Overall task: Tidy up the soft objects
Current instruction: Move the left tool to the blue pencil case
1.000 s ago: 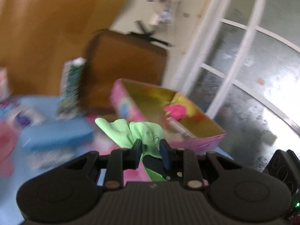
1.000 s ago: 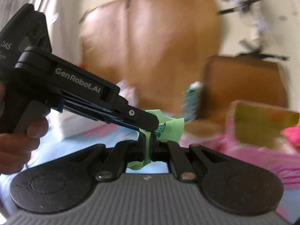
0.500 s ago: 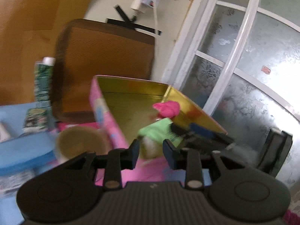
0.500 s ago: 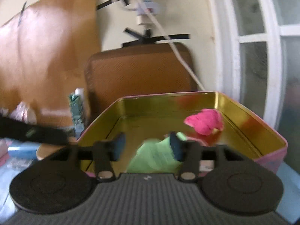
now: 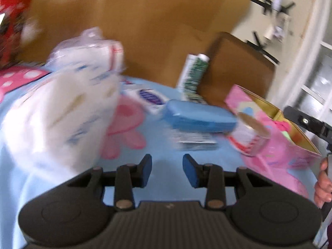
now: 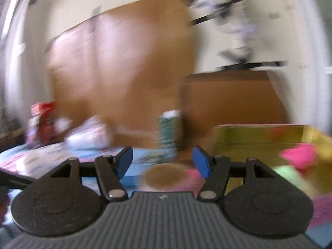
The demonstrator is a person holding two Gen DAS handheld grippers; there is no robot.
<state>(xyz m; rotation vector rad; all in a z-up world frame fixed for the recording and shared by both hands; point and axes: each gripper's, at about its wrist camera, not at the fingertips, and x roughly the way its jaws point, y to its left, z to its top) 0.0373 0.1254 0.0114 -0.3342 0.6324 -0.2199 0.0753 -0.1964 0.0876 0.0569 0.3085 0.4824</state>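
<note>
We are looking along the left gripper (image 5: 167, 167) over a light blue cloth (image 5: 157, 153); its jaws are standing apart with nothing between them. At the far left a white plastic pack (image 5: 68, 108) is bulking up close to the camera. Moving right, a blue case (image 5: 199, 119) is lying flat, with a green-patterned carton (image 5: 194, 76) standing behind it. Next, a tape roll (image 5: 252, 132) is leaning against the pink tin (image 5: 267, 130). Inside the tin, a pink soft piece (image 5: 281, 125) and a green cloth (image 5: 287, 134) are resting on the gold floor.

From the right wrist view, we are seeing the right gripper (image 6: 162, 161) with jaws opening wide and empty. The tin (image 6: 259, 137) is sitting at the right, holding the pink piece (image 6: 298, 154) and green cloth (image 6: 290, 173). Everything here is blurred.
</note>
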